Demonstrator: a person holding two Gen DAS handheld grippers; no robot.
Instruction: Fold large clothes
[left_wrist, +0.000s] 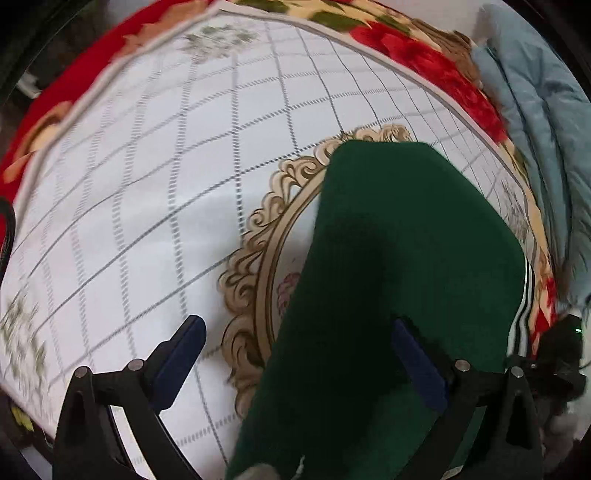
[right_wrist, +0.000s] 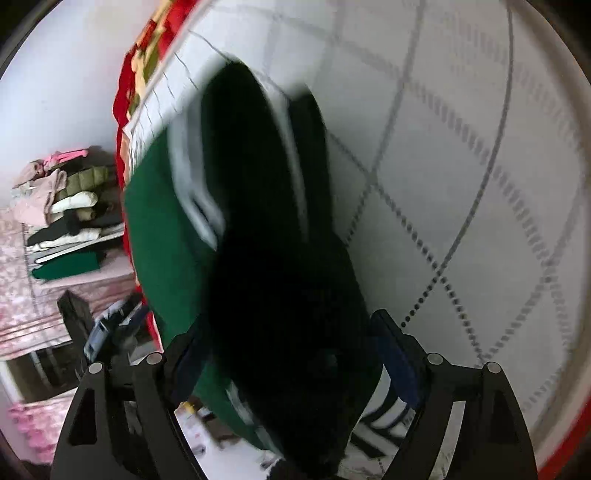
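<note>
The green garment lies folded into a long strip on the checked sheet (a final fold likely remains); left gripper and right gripper both gape, nothing clamped

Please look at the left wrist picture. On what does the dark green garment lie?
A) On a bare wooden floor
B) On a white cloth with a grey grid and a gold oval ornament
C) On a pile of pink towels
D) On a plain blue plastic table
B: the green garment lies on the white gridded cloth, partly covering its gold scrolled oval ornament.
</note>
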